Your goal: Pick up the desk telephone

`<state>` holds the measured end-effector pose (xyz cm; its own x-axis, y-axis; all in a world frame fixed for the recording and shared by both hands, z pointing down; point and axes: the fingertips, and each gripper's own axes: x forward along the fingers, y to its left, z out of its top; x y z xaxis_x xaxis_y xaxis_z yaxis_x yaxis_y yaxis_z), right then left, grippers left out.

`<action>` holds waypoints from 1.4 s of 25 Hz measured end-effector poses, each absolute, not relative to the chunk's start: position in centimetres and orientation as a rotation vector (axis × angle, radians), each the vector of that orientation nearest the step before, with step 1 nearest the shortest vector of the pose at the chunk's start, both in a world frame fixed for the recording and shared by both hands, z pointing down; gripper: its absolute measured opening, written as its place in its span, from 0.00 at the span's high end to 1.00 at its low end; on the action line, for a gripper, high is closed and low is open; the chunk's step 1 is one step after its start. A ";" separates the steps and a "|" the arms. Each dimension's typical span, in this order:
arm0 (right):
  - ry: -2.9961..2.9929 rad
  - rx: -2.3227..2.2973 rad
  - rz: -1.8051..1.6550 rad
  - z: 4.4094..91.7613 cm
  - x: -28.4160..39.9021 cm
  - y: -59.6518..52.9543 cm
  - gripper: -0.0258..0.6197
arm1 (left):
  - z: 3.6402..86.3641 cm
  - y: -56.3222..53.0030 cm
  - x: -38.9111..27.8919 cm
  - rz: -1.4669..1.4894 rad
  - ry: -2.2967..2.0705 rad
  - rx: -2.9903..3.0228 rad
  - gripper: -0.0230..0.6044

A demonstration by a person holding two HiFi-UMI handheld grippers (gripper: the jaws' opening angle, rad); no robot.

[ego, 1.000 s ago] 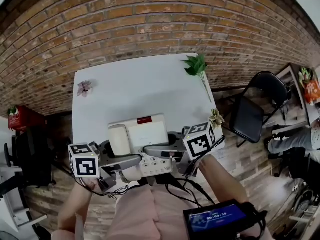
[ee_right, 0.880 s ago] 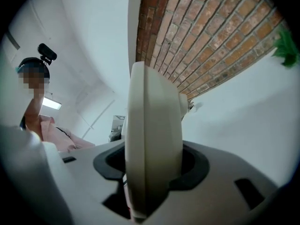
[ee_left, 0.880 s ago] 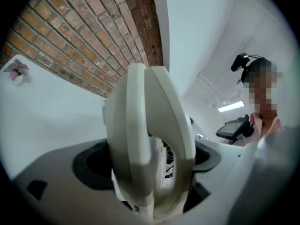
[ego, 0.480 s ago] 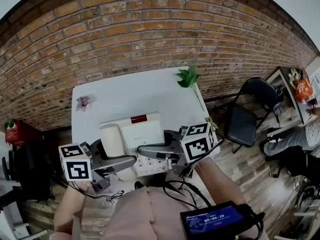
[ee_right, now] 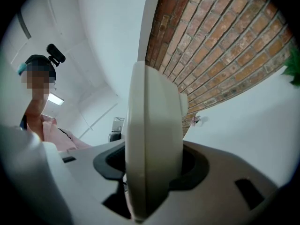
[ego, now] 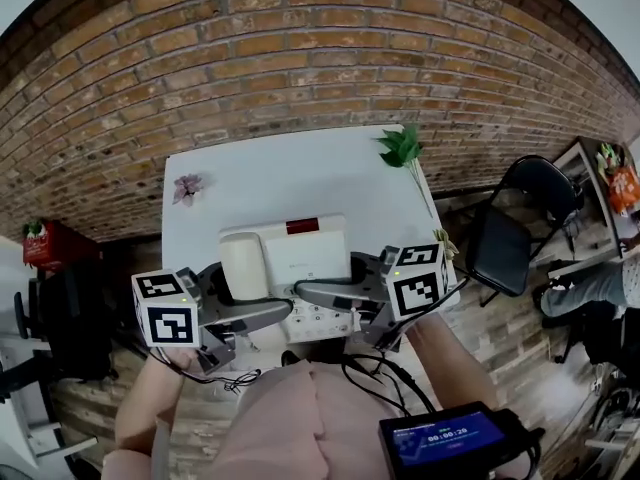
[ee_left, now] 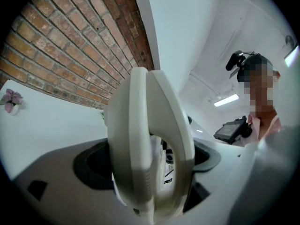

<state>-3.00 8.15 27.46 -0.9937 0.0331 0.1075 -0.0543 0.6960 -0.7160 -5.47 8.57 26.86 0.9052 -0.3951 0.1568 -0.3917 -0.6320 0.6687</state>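
Note:
The white desk telephone (ego: 290, 260), with its handset (ego: 240, 268) on the left and a red label at the back, hangs above the white table (ego: 300, 178). My left gripper (ego: 262, 313) is shut on its left side. My right gripper (ego: 312, 294) is shut on its right side, over the keypad (ego: 320, 322). In the left gripper view the telephone (ee_left: 150, 139) stands on edge, filling the gap of the left gripper (ee_left: 150, 182). The right gripper view shows the telephone's cream edge (ee_right: 152, 139) clamped in the right gripper (ee_right: 152, 182).
A small pink flower (ego: 187, 188) stands at the table's left side and a green sprig (ego: 403, 148) at its far right corner. A brick wall (ego: 300, 58) runs behind. A black chair (ego: 520, 223) stands to the right, and a screen device (ego: 450, 438) hangs at the person's chest.
Both grippers have carried the telephone upward off the table and rolled a little. In the last half second they have held nearly still.

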 end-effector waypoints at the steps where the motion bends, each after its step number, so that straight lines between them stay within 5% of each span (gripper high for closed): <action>1: -2.787 0.021 1.184 27.4 -2.9 8.2 0.61 | 26.8 8.6 -5.4 -0.007 -0.557 2.317 0.22; 35: -2.792 0.014 1.191 26.9 -3.0 8.8 0.61 | 26.2 9.2 -5.1 -0.011 -0.567 2.306 0.22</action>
